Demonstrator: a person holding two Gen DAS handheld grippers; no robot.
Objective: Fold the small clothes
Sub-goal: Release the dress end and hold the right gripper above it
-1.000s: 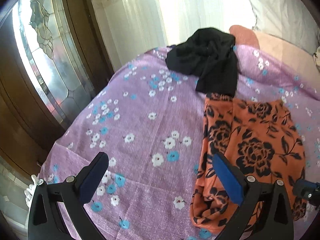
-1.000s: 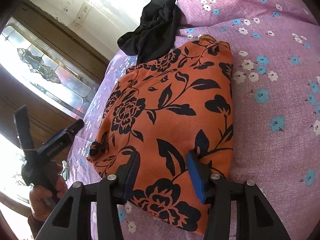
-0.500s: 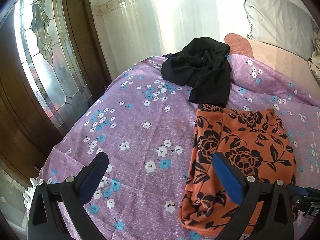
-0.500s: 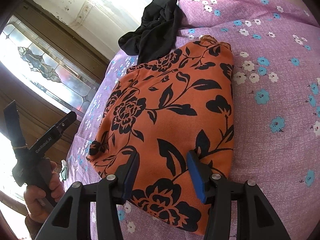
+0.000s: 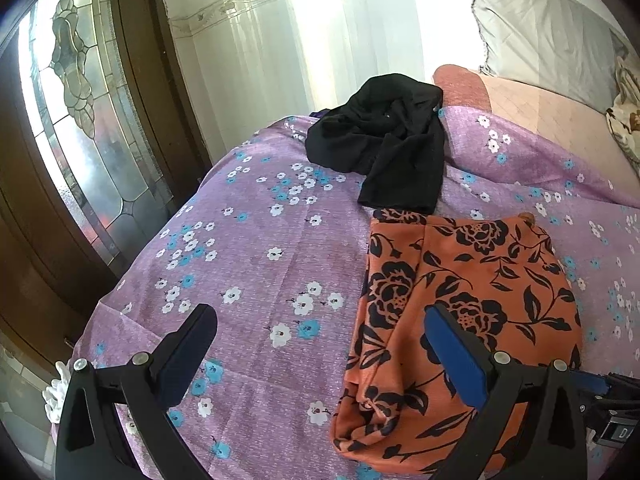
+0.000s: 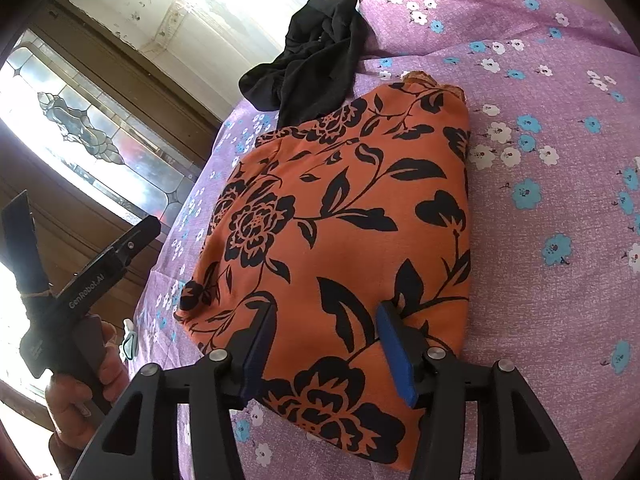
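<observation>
A folded orange garment with black flowers (image 5: pixel 472 300) lies on the purple flowered bedsheet (image 5: pixel 248 248); it also shows in the right wrist view (image 6: pixel 340 216). A crumpled black garment (image 5: pixel 384 140) lies just beyond it, also seen in the right wrist view (image 6: pixel 316 56). My left gripper (image 5: pixel 320 336) is wide open and empty, raised above the sheet to the left of the orange garment. My right gripper (image 6: pixel 326 332) is open, its jaws standing over the orange garment's near edge without pinching it.
A wooden door with stained glass (image 5: pixel 80 120) stands left of the bed. A grey pillow (image 5: pixel 540 32) and a peach cover (image 5: pixel 540 108) lie at the far right. The left gripper's handle and hand (image 6: pixel 72 320) show in the right wrist view.
My left gripper has lifted and drawn back from the orange garment, so more of the wall and pillow shows. My right gripper has stayed over the garment's near edge.
</observation>
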